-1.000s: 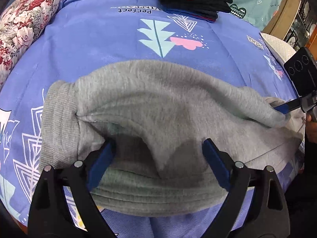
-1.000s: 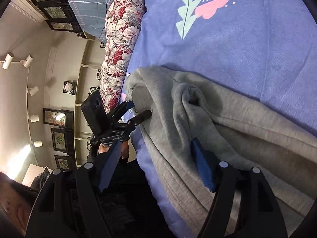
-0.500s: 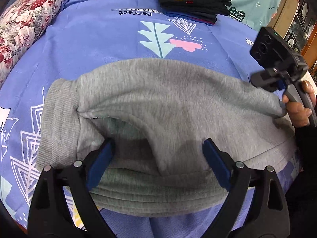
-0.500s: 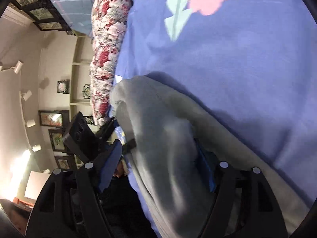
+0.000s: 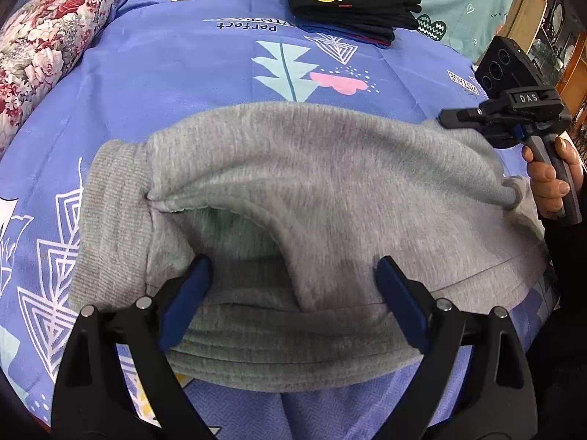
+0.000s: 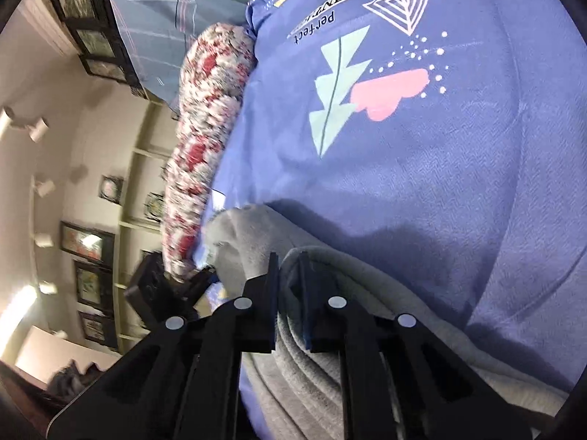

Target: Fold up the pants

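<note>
Grey sweatpants (image 5: 315, 183) lie bunched across the blue printed bedsheet (image 5: 176, 73), with the ribbed waistband nearest the left wrist camera. My left gripper (image 5: 293, 286) hovers over the waistband, open, its blue pads wide apart and the cloth below them. At the right edge of the pants a hand (image 5: 546, 183) holds my right gripper (image 5: 445, 117). In the right wrist view the right gripper (image 6: 288, 267) has its jaws closing to a narrow gap, and they pinch a fold of the grey sweatpants (image 6: 330, 348).
A stack of folded black clothes (image 5: 348, 0) with a yellow smiley sits at the far side of the bed. A floral pillow (image 5: 40, 51) lies along the left edge. Wooden shelves (image 5: 543, 25) stand at the far right.
The right gripper went from wide open around the pants' edge to closed on a fold of it. It also swung across the bed. The left gripper stayed where it was.
</note>
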`<state>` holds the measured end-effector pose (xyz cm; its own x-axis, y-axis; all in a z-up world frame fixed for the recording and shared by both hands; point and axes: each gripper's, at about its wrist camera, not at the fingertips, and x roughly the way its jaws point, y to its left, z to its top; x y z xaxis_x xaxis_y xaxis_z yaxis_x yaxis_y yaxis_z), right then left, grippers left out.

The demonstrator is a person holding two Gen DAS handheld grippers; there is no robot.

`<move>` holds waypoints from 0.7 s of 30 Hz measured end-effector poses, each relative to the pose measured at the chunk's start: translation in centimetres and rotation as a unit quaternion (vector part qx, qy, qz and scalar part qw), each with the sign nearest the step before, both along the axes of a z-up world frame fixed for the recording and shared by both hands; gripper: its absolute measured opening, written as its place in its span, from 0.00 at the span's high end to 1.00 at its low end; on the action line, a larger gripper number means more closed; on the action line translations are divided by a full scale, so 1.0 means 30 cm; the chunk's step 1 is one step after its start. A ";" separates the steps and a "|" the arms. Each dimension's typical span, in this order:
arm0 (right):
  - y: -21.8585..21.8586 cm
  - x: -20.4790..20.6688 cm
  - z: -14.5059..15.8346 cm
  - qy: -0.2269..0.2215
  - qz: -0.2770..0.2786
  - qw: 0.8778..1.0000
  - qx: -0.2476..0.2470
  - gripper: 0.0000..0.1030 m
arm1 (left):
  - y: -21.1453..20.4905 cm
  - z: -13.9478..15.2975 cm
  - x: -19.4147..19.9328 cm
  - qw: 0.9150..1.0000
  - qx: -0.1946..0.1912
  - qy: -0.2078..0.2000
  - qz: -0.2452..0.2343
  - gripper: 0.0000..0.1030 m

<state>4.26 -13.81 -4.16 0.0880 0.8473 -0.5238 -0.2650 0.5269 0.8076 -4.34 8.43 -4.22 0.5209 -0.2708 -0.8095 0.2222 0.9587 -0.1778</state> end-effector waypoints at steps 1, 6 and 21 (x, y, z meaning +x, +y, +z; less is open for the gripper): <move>0.009 -0.002 0.001 0.007 0.015 1.000 -0.008 0.85 | 0.001 0.001 -0.002 1.000 -0.001 0.000 0.000 0.10; -0.001 -0.021 -0.016 0.029 0.041 0.996 -0.069 0.72 | 0.001 0.003 -0.003 1.000 -0.003 -0.002 0.000 0.10; -0.109 0.061 -0.067 -0.047 -0.098 0.992 -0.068 0.92 | 0.006 -0.002 -0.019 1.000 0.003 0.002 -0.003 0.10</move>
<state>6.10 -17.07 -6.16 0.2971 0.7307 -0.6147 -0.2172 0.6786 0.7017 -4.93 8.59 -4.30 0.5159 -0.2691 -0.8133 0.2276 0.9583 -0.1727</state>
